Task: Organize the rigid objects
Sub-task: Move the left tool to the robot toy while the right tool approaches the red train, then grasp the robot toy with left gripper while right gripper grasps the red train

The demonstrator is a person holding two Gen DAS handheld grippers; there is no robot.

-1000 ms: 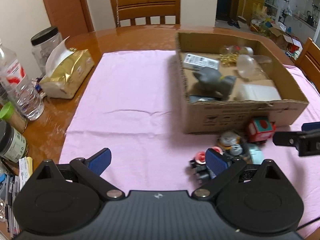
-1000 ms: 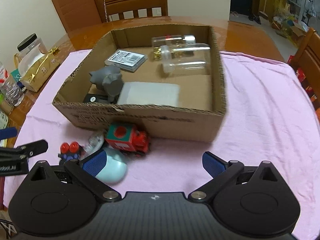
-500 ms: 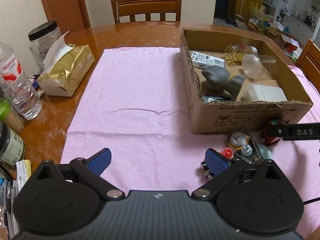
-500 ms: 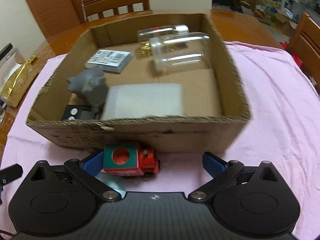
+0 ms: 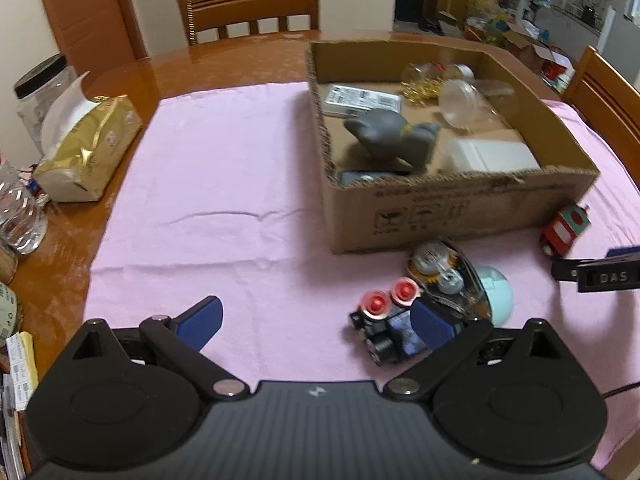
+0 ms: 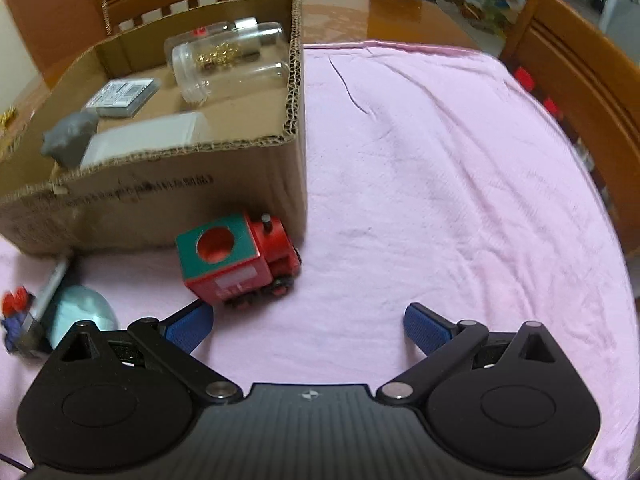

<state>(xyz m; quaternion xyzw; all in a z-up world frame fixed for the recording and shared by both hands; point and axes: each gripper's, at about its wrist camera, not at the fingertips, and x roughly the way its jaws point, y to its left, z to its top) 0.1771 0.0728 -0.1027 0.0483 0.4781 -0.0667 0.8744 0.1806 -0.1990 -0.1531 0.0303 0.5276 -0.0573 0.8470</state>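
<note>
An open cardboard box [image 5: 460, 216] [image 6: 152, 196] on the pink cloth holds a grey figurine [image 5: 390, 138], clear jars [image 6: 228, 62], a flat white box [image 5: 492, 156] and a labelled card [image 5: 360, 100]. In front of it lie a red and green toy train [image 6: 240, 258] [image 5: 564, 230], a transparent gear toy [image 5: 444, 276], a pale blue egg shape [image 5: 494, 294] and a small dark toy with red caps [image 5: 384, 320]. My left gripper [image 5: 316, 322] is open just left of that dark toy. My right gripper [image 6: 306, 326] is open, the train just beyond its left finger.
A gold tissue pack [image 5: 86, 150], a black-lidded jar [image 5: 40, 84] and a water bottle [image 5: 18, 208] stand along the left table edge. Wooden chairs sit at the far side [image 5: 248, 4] and at the right [image 6: 580, 80]. Bare pink cloth [image 6: 440, 160] spreads right of the box.
The right gripper has swung right, so the train now sits left of its fingers instead of between them. The left gripper has shifted a little, still open.
</note>
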